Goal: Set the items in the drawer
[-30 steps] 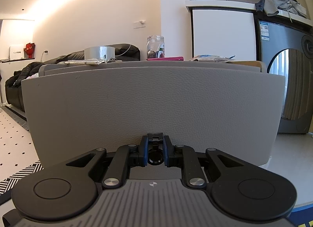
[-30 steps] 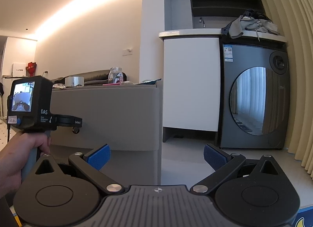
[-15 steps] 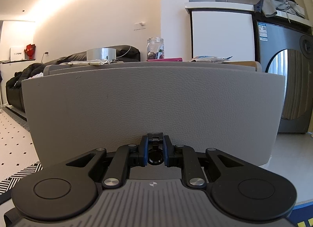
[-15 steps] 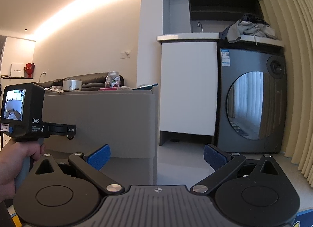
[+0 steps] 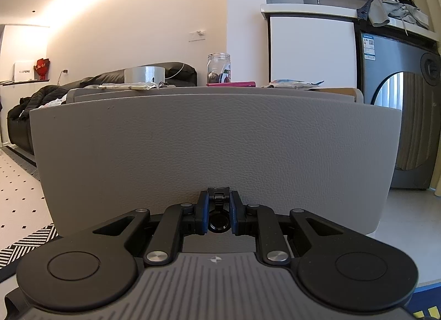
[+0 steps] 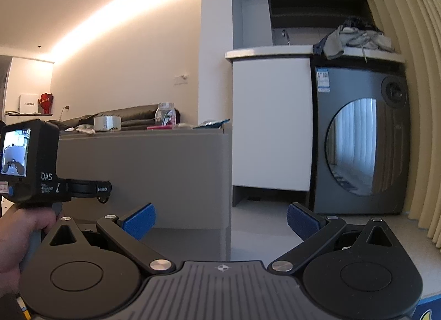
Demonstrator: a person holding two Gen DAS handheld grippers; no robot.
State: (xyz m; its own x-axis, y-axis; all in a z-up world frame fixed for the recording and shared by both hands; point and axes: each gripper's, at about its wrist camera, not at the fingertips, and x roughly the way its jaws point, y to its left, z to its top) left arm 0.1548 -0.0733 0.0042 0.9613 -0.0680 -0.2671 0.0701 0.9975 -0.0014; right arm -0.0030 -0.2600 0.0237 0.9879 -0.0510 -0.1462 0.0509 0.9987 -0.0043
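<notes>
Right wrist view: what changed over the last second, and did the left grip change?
The right gripper dropped slightly and shifted right: the cabinet and washer sit higher and further left in its view. Its jaws stay open and empty. The left gripper stays shut on the drawer pull, with the drawer front framed as before, so no visible pull.

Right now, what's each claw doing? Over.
Left gripper shut on drawer pull. Right gripper open, empty. Drawer front faces camera; nothing blocking.

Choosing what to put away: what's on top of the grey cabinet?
On the cabinet top: tape roll, glass jar, pink flat item, crumpled packet. Anything farther back is hidden.
</notes>
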